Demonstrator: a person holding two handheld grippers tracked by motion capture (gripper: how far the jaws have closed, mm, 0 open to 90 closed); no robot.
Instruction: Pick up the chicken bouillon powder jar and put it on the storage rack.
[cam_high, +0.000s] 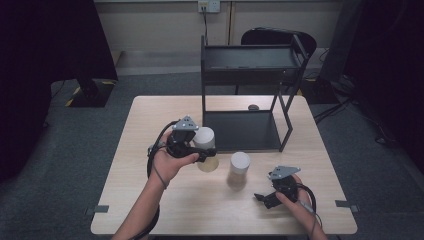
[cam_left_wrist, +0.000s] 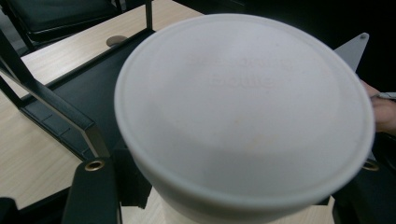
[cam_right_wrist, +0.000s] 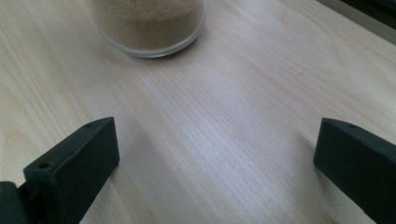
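A: Largest first. What stands on the tabletop (cam_high: 150, 200)?

B: A black two-tier rack (cam_high: 250, 75) at the far middle of the tabletop, its lower shelf level with the wood. All places below are given relative to this rack.

A: And the jar in hand?

B: The held jar (cam_high: 205, 145), white-lidded, sits just in front of the rack's near left corner, lifted off the wood. Its long axis is tilted: the lid leans toward the rack and the clear, pale-filled base points back toward the person. In the left gripper view the round white lid (cam_left_wrist: 243, 107) faces the camera, with the rack's lower shelf behind it.

A: The second jar?

B: The standing jar (cam_high: 239, 169) rests upright in front of the rack's near edge, to the right of the held jar and apart from it. Its brown granular fill and glass base (cam_right_wrist: 149, 23) appear at the top of the right gripper view.

A: The hands?

B: The left hand-held gripper (cam_high: 192, 145) is raised with the forearm coming up from the near edge, wrist turned inward, and its jaws are clamped on the held jar's body. The right hand-held gripper (cam_high: 265, 199) lies low over the wood, nearer the person than the standing jar, aimed toward it, jaws spread wide with nothing but bare wood between them.
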